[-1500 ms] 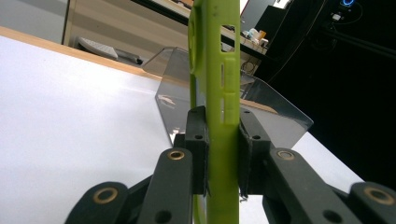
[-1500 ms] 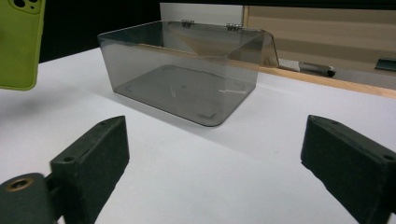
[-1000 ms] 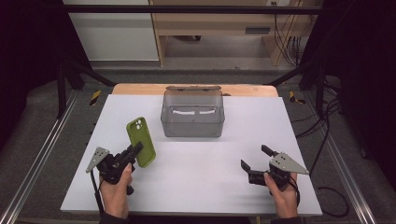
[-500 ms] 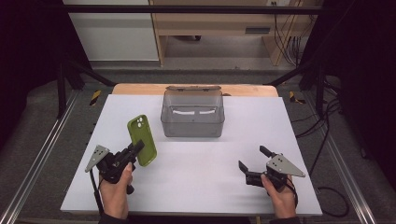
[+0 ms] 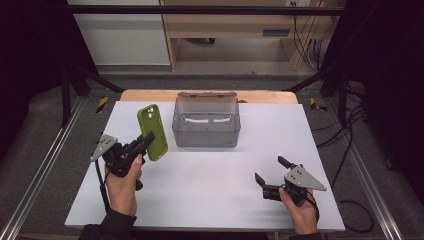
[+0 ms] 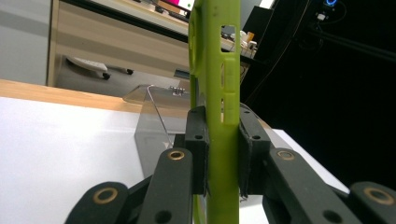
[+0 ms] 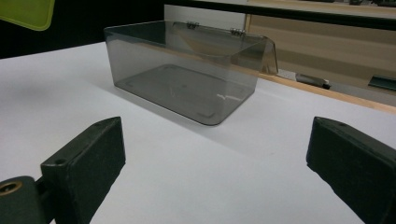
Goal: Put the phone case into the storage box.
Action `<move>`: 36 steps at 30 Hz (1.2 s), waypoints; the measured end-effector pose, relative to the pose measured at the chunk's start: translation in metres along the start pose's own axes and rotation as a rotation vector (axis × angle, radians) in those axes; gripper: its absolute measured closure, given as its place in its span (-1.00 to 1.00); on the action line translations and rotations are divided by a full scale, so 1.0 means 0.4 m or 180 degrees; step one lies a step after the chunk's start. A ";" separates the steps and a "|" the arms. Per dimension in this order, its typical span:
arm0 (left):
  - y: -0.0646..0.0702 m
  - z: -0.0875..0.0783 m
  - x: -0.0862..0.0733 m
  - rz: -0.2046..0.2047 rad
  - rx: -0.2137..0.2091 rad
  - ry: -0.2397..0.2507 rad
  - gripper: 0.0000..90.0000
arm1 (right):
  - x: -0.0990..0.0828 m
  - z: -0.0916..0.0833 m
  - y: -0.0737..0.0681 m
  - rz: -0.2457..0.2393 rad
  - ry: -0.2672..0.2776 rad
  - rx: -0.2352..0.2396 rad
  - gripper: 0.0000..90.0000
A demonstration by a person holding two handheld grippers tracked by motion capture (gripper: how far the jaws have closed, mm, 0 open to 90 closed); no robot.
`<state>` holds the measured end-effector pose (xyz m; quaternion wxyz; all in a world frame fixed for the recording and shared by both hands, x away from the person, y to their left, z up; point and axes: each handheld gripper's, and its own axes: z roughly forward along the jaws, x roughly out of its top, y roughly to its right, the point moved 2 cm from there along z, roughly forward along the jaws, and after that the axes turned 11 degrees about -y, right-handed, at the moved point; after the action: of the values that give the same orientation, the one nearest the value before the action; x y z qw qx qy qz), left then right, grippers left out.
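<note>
Your left gripper (image 5: 146, 144) is pinching the green phone (image 5: 152, 131) tight, up off the table beside the clear box (image 5: 206, 121). Next, carry it over the box and lower it in; your right gripper (image 5: 270, 176) waits, spread wide

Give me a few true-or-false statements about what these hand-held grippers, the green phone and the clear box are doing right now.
1. The left hand-held gripper clamps the green phone by its edges. True.
2. The phone lies flat on the table. False: it is held upright, off the white surface.
3. The right hand-held gripper holds the box lid. False: its jaws stand open with nothing between them, low near the table.
4. The clear box has its lid open. True: the lid hangs back behind it.
5. The phone is already inside the box. False: it is to the box's left, outside it.
</note>
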<state>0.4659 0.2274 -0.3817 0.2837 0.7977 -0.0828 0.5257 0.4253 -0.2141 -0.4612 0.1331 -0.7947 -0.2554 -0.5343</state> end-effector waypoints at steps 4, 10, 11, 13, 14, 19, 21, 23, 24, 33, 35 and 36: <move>0.003 0.022 0.012 -0.0077 -0.0020 0.0019 0.72 | 0.001 -0.004 0.004 0.0020 0.0026 -0.0025 -0.90; 0.025 0.057 0.041 -0.0075 -0.0048 0.0034 0.72 | -0.002 0.001 0.002 0.0004 -0.0011 -0.0024 -0.91; 0.029 0.062 0.045 -0.0074 -0.0061 0.0030 0.72 | -0.003 0.001 0.003 0.0003 -0.0019 -0.0027 -0.91; 0.037 0.070 0.051 -0.0051 -0.0072 0.0013 0.72 | -0.004 0.000 0.004 0.0019 -0.0010 -0.0024 -0.91; 0.041 0.074 0.051 -0.0056 -0.0076 -0.0003 0.72 | -0.003 0.000 0.005 0.0017 -0.0005 -0.0028 -0.91; 0.050 0.095 0.056 -0.0115 -0.0112 -0.0062 0.72 | 0.005 -0.005 0.004 0.0022 0.0104 -0.0039 -0.92; 0.053 0.098 0.065 -0.0109 -0.0115 -0.0056 0.71 | 0.005 -0.006 0.002 -0.0004 0.0117 -0.0030 -0.92; 0.053 0.101 0.077 -0.0117 -0.0122 -0.0040 0.72 | 0.005 -0.006 0.001 0.0009 0.0136 -0.0033 -0.92; 0.053 0.104 0.083 -0.0119 -0.0126 -0.0041 0.72 | 0.006 -0.006 0.001 0.0017 0.0151 -0.0029 -0.92; 0.052 0.126 0.124 -0.0061 -0.0124 -0.0108 0.72 | 0.005 0.002 0.000 -0.0054 0.0151 0.0007 -0.91; 0.053 0.133 0.132 -0.0023 -0.0095 -0.0125 0.72 | 0.001 0.005 0.000 -0.0086 0.0125 0.0044 -0.91; 0.054 0.137 0.136 -0.0003 -0.0085 -0.0138 0.72 | 0.001 0.005 0.000 -0.0102 0.0118 0.0043 -0.90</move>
<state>0.5233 0.1889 -0.3412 0.2927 0.8051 -0.0956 0.5070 0.4271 -0.2131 -0.4617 0.1346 -0.7795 -0.2693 -0.5493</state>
